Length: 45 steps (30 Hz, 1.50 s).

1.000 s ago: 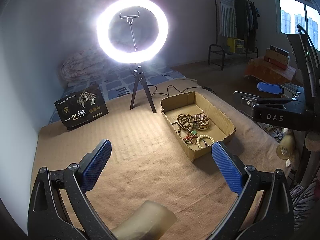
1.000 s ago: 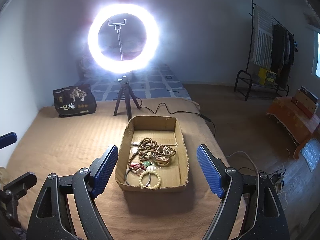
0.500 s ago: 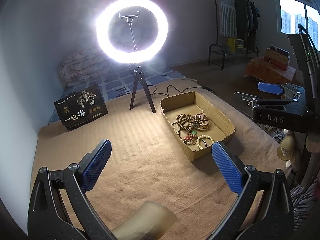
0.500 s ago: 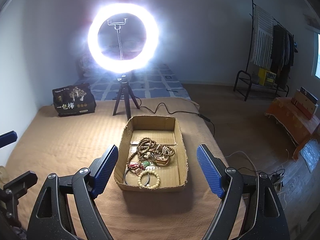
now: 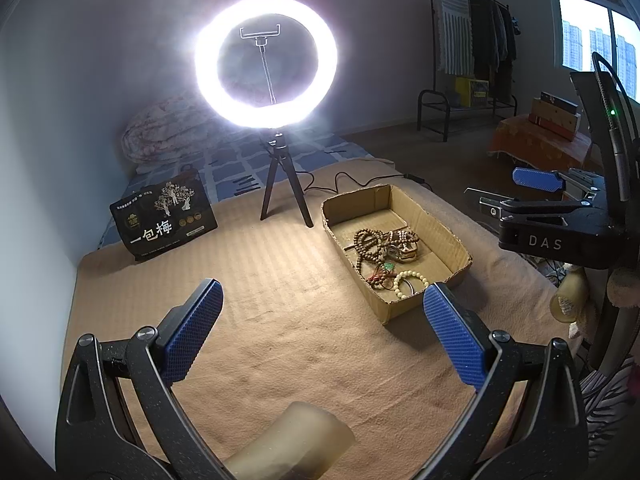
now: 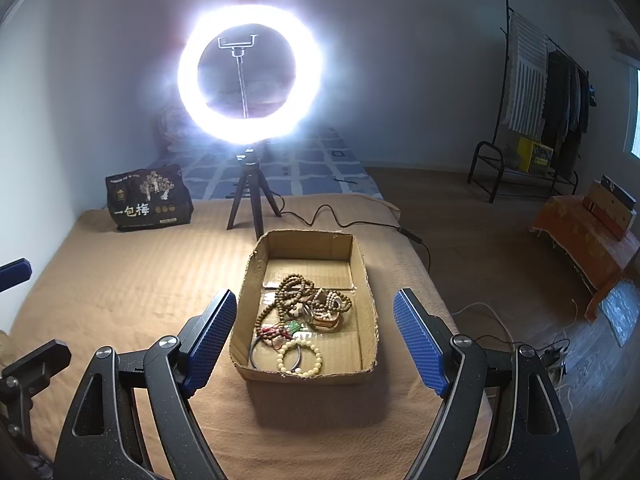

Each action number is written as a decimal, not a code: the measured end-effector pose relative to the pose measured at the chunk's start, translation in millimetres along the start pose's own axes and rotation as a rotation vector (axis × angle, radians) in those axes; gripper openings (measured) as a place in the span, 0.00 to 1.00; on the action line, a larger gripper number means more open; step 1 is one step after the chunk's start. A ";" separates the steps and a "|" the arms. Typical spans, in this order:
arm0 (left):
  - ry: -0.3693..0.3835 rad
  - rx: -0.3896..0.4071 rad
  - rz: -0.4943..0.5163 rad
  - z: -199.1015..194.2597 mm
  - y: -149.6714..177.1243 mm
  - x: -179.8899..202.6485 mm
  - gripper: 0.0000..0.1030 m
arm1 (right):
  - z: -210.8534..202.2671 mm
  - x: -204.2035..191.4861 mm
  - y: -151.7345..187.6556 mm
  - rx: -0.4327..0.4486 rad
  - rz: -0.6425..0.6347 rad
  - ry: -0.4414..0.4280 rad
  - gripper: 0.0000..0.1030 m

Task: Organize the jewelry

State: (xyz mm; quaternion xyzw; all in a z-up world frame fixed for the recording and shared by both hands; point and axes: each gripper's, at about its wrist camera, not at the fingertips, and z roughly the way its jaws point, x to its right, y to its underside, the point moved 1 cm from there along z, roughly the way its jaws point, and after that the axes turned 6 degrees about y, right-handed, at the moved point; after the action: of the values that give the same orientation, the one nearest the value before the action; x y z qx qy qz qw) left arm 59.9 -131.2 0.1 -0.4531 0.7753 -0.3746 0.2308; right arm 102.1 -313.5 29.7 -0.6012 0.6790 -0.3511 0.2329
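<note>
A shallow cardboard box [image 6: 364, 264] sits on a tan blanket and holds a tangle of jewelry: brown bead strands [image 6: 294, 290], a white bead bracelet [image 6: 300, 357], a dark bangle [image 6: 256, 354] and a green pendant on red cord [image 6: 294, 326]. The box also shows in the left wrist view [image 5: 456, 240] at the right. My right gripper [image 6: 314, 332] is open and empty, hovering just before the box's near wall. My left gripper [image 5: 322, 330] is open and empty over bare blanket, left of the box. The right gripper body [image 5: 560, 228] shows at the right edge of the left wrist view.
A lit ring light on a small tripod [image 6: 250, 204] stands behind the box, its cable [image 6: 340, 220] trailing right. A black printed bag [image 6: 146, 198] stands at the back left. A pale yellowish object [image 5: 296, 444] lies under the left gripper. The bed edge drops off right of the box.
The right gripper has crept slightly forward toward the box; the box sits a little nearer and lower in its view. The left gripper has held still.
</note>
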 end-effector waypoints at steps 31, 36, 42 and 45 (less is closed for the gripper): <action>-0.002 0.001 -0.002 -0.5 -0.1 -0.2 0.99 | 0.9 -3.8 1.1 -0.005 0.000 -0.001 0.78; -0.002 0.000 -0.002 -0.1 -0.1 -0.6 0.99 | 0.7 -3.6 1.3 -0.004 0.000 0.000 0.78; -0.001 0.001 -0.002 -0.3 -0.2 -0.9 0.99 | 0.7 -2.5 1.3 -0.004 0.001 -0.001 0.78; -0.002 0.001 -0.002 -0.2 0.0 -0.9 0.99 | 0.8 -3.4 1.3 -0.004 -0.001 -0.001 0.78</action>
State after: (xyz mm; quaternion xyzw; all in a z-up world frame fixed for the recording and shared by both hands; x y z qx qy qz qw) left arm 60.2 -130.4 0.3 -0.4540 0.7746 -0.3746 0.2314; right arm 102.4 -310.3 27.8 -0.6023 0.6793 -0.3495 0.2317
